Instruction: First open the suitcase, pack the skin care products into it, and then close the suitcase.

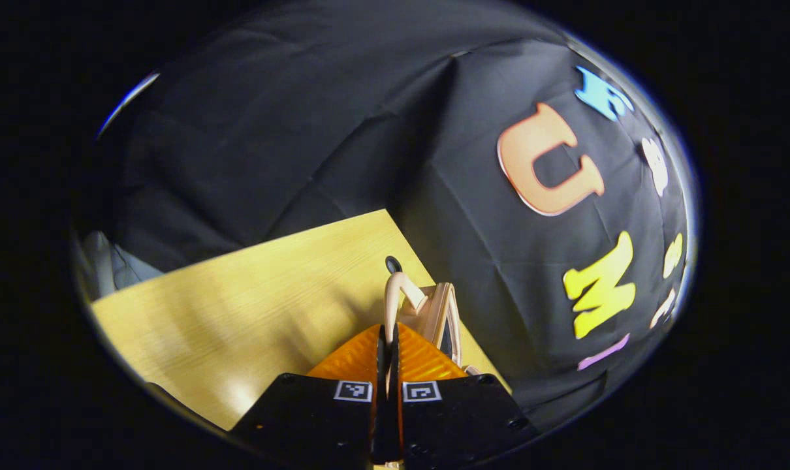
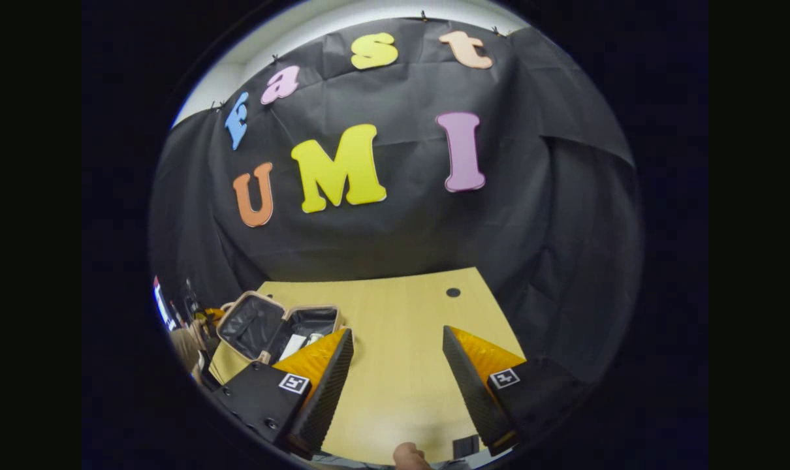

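In the left gripper view, my left gripper [image 1: 388, 356] is shut on the beige loop handle [image 1: 398, 290] of the suitcase [image 1: 439, 313], whose beige edge rises just past the fingertips. The right gripper view shows the same suitcase [image 2: 274, 323] lying open at the table's left side. Its lid is tilted back, the lining is black, and white skin care products [image 2: 298, 343] lie inside. My right gripper [image 2: 398, 346] hovers open over bare tabletop to the right of the suitcase, holding nothing.
The light wooden table [image 2: 401, 313] has a round cable hole [image 2: 453, 292] near its far right corner. Black cloth walls close in behind and on the right. A hand [image 2: 187, 346] shows left of the suitcase, and a fingertip [image 2: 408, 454] at the bottom edge.
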{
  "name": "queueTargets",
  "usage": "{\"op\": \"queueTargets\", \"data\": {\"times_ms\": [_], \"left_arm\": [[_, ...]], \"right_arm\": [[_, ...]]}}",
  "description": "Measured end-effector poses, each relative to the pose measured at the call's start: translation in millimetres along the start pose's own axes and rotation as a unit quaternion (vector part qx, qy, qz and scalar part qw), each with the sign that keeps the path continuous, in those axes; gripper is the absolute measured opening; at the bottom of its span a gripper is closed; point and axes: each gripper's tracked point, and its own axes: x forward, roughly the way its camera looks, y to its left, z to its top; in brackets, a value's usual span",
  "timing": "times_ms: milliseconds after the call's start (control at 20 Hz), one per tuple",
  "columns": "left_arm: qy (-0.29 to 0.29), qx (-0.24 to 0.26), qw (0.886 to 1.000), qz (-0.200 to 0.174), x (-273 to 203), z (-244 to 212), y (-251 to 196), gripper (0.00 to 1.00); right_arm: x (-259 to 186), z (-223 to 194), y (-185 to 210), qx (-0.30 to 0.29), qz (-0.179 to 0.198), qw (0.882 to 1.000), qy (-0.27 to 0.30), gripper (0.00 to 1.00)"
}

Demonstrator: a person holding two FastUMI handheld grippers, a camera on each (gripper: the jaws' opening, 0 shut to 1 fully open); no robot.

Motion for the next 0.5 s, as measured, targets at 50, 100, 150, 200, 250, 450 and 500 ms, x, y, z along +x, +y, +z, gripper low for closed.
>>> {"op": "queueTargets", "data": {"times_ms": [50, 100, 150, 200, 250, 450, 500], "left_arm": [[-0.004, 0.040, 0.999, 0.003, -5, 3, -16, 0.03], [-0.012, 0.076, 0.997, -0.002, -10, 8, -32, 0.03], [-0.020, 0.110, 0.994, -0.013, -18, 14, -53, 0.03], [-0.027, 0.140, 0.990, -0.019, -26, 18, -70, 0.03], [-0.032, 0.168, 0.985, -0.023, -33, 18, -90, 0.03], [-0.062, 0.265, 0.961, -0.054, -57, -6, -165, 0.03], [-0.065, 0.288, 0.953, -0.063, -62, -15, -182, 0.03]], "right_arm": [[-3, 5, -1, -0.004, 0.002, 1.000, -0.009, 0.81], [-3, 8, -1, -0.007, 0.005, 1.000, -0.018, 0.77], [-4, 10, -3, -0.010, 0.005, 1.000, -0.024, 0.81], [-6, 11, -8, -0.012, 0.002, 1.000, -0.028, 0.81], [-7, 12, -12, -0.013, -0.002, 0.999, -0.032, 0.81], [-13, 13, -22, -0.025, 0.005, 0.999, -0.040, 0.77], [-13, 12, -24, -0.033, 0.009, 0.999, -0.041, 0.81]]}}
